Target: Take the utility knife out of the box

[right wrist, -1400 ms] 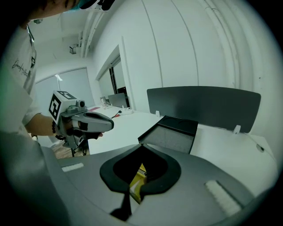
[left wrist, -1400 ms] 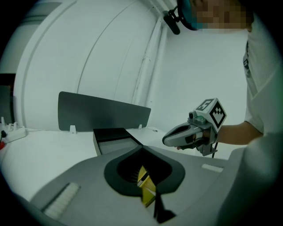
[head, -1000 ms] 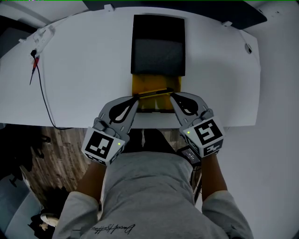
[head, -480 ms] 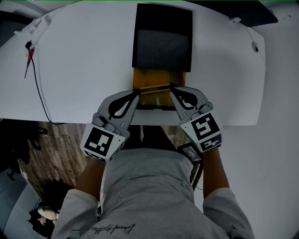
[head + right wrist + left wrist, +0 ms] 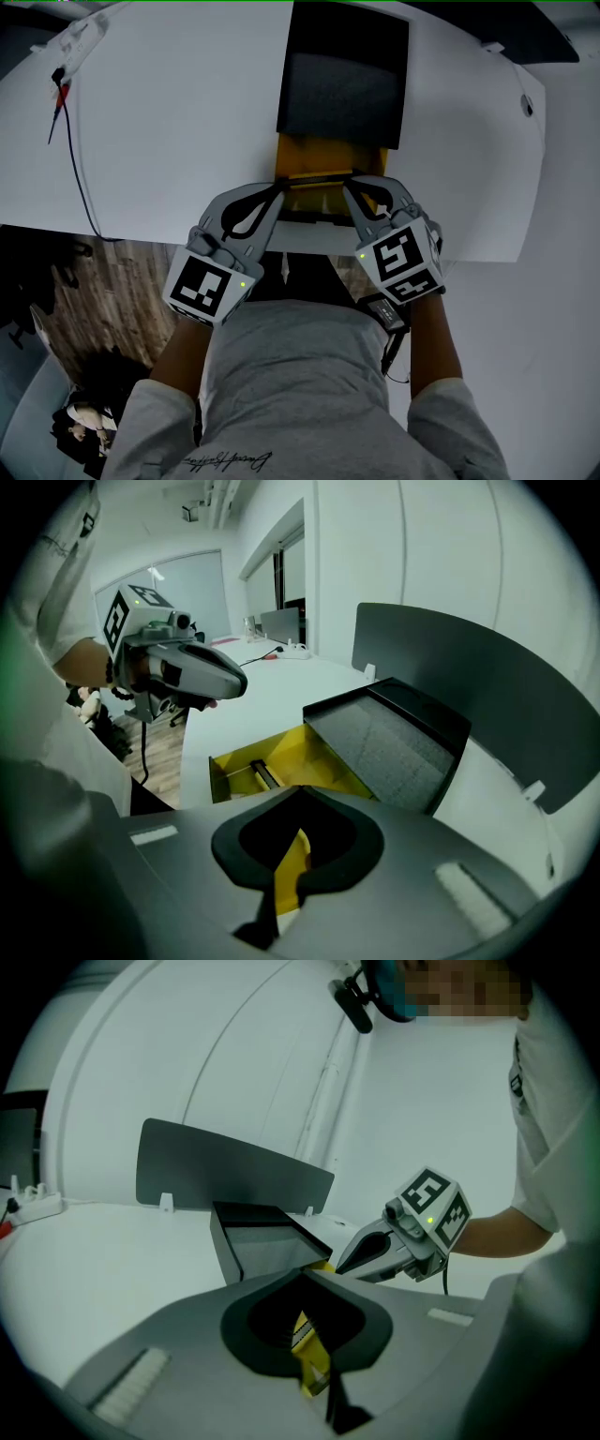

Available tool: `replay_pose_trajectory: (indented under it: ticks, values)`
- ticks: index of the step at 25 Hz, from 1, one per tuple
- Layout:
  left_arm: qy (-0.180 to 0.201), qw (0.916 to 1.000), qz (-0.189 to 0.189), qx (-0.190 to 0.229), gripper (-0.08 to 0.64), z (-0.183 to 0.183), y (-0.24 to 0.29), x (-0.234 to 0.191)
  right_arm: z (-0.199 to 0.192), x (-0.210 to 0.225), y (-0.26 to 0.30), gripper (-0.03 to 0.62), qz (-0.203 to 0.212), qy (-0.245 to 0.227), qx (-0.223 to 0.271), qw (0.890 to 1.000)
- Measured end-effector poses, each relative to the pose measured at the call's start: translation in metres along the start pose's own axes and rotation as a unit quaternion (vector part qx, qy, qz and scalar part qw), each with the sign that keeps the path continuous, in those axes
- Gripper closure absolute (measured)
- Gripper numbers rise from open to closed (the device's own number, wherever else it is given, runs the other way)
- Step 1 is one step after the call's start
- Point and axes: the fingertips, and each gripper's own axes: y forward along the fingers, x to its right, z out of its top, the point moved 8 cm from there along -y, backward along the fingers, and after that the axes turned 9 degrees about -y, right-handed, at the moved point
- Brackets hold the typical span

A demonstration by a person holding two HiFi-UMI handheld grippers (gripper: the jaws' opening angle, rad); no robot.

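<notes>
A box lies at the white table's near edge, its black foam-lined lid [image 5: 345, 89] folded back and its yellow tray [image 5: 323, 155] toward me. A slim dark bar [image 5: 314, 178], seemingly the utility knife, lies crosswise in the tray [image 5: 309, 757] and shows again as a dark bar [image 5: 264, 775]. My left gripper [image 5: 279, 190] is at the bar's left end and my right gripper [image 5: 349, 183] at its right end. Both are shut. In each gripper view a thin yellow strip runs into the closed jaws of the left gripper [image 5: 305, 1277] and right gripper [image 5: 300, 789]. It looks like the tray's wall.
A black cable with a red clip [image 5: 70, 159] trails over the table's left side. The near table edge [image 5: 141, 234] runs just under both grippers, with wood floor below. A grey partition [image 5: 234, 1166] stands behind the box, and a white power strip [image 5: 33, 1206] lies far left.
Both grippers have sunk slightly onto the yellow tray, and the right one has rolled, turning its marker cube. The dark bar stays between their tips.
</notes>
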Motion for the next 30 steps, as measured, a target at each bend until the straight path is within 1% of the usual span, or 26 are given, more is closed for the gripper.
replay_pose_trajectory:
  ticks: [2,8,12,14,19,23,27,30]
  values:
    - [-0.004,1.0000,0.001,0.000,0.558,-0.003,0.000,-0.001,0.000,-0.001,0.006,0.572,0.003,-0.017,-0.012,1.000]
    - [-0.013,0.9999,0.010,-0.002,0.558,-0.009,0.000,-0.005,-0.002,-0.003,0.020,0.532,0.020,-0.058,-0.049,0.997]
    - [-0.025,0.9993,0.015,-0.025,0.558,-0.012,-0.002,-0.003,-0.004,-0.007,0.028,0.512,0.038,-0.090,-0.071,0.993]
    - [-0.031,0.9989,0.016,-0.030,0.558,-0.011,-0.002,-0.003,-0.005,-0.008,0.032,0.505,0.047,-0.104,-0.079,0.990]
    - [-0.037,0.9987,0.021,-0.030,0.558,-0.014,-0.002,-0.004,-0.005,-0.008,0.042,0.482,0.063,-0.136,-0.100,0.984]
    - [-0.039,0.9986,0.027,-0.022,0.558,-0.018,-0.003,-0.009,-0.005,-0.011,0.050,0.458,0.070,-0.170,-0.118,0.976]
    - [-0.044,0.9983,0.034,-0.019,0.558,-0.019,-0.005,-0.013,-0.005,-0.013,0.056,0.448,0.081,-0.187,-0.128,0.971]
    - [-0.038,0.9986,0.038,-0.003,0.558,-0.022,-0.006,-0.018,-0.005,-0.014,0.061,0.443,0.087,-0.197,-0.136,0.967]
